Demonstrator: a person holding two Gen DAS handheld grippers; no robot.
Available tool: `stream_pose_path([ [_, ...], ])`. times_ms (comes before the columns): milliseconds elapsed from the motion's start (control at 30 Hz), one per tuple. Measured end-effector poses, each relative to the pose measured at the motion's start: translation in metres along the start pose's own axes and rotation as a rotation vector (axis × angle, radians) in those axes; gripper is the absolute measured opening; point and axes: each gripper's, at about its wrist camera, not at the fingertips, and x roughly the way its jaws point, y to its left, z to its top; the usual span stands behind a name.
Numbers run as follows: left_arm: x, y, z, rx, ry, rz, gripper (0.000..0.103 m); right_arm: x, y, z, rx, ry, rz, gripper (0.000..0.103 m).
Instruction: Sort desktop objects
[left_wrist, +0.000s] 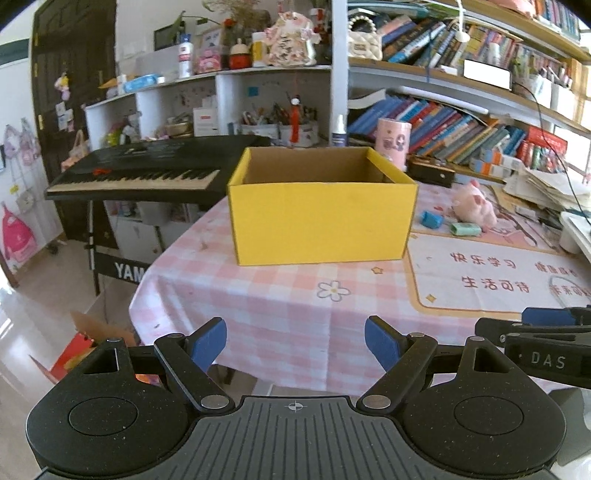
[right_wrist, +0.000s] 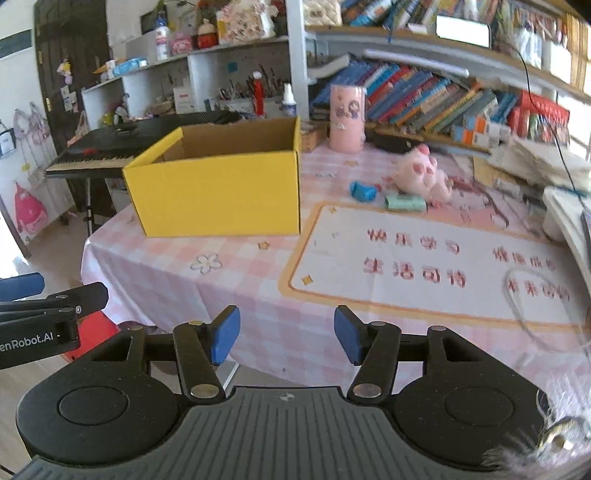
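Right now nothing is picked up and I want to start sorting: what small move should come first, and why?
Probably carry the right gripper forward toward the green block beside the pink plush toy. Both grippers are open and hold nothing, the yellow box stands open-topped and looks empty as far as its inside shows, and the loose items lie on that gripper's side, past the printed mat.

The box (left_wrist: 321, 221) is shown in yellow outside, plain brown inside. The tabletop (left_wrist: 280, 325) is covered in pink-and-white check with a flower print; its mat (right_wrist: 424, 258) is white, bordered in orange, lettered in red. The plush toy (right_wrist: 421, 177) is pink. The tongs' pads (left_wrist: 208, 341) are blue on black.
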Motion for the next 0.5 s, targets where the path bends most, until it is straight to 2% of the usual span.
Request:
stream_pose_path([
  [500,0.026,-0.039,0.019,0.069,0.007,-0.097,0.084,0.006,-0.035,0.005,0.065,0.016,-0.073,0.055],
])
